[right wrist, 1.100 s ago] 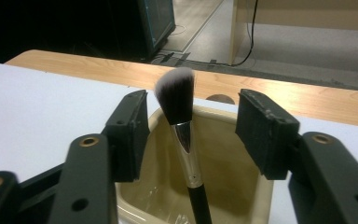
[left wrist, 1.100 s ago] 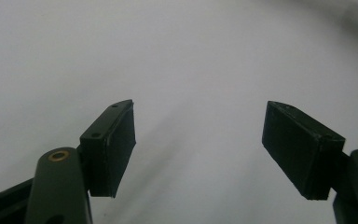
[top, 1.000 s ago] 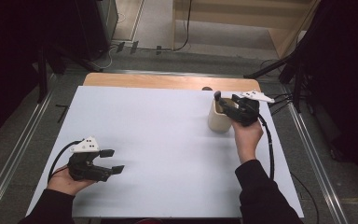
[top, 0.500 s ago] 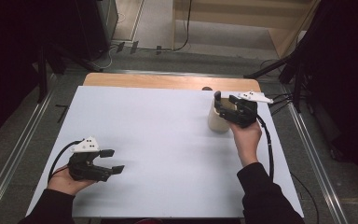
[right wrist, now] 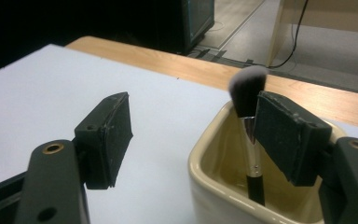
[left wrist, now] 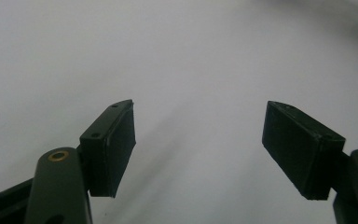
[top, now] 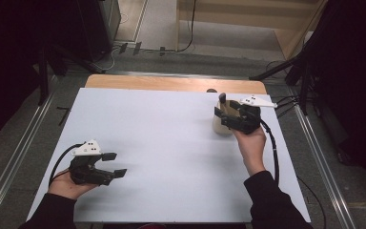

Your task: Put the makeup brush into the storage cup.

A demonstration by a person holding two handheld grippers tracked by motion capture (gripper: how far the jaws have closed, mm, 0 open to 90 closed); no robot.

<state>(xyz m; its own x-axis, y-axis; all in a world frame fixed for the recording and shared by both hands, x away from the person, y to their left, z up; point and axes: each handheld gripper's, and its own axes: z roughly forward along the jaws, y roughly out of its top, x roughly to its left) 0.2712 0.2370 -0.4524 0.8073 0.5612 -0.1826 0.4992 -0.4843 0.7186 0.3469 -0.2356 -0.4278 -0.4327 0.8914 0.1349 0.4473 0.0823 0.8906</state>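
Upper right of the high view: right gripper [top: 228, 113] barely shifted over the last second, jaws spread wide, brush [right wrist: 248, 100] standing in the cream cup [right wrist: 214, 184] on the tabletop [top: 171, 138], likely just released; left gripper [top: 116, 165] idle, jaws apart.

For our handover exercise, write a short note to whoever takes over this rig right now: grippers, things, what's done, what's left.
Left gripper: open, holding nothing, over the white table near its front left.
Right gripper: open, at the cream cup near the table's far right edge.
Brush: stands in the cup, bristles up, just beside the right gripper's one jaw, not gripped.
Done: right gripper is at the brush.
Left: probably close on the brush and lift it out.
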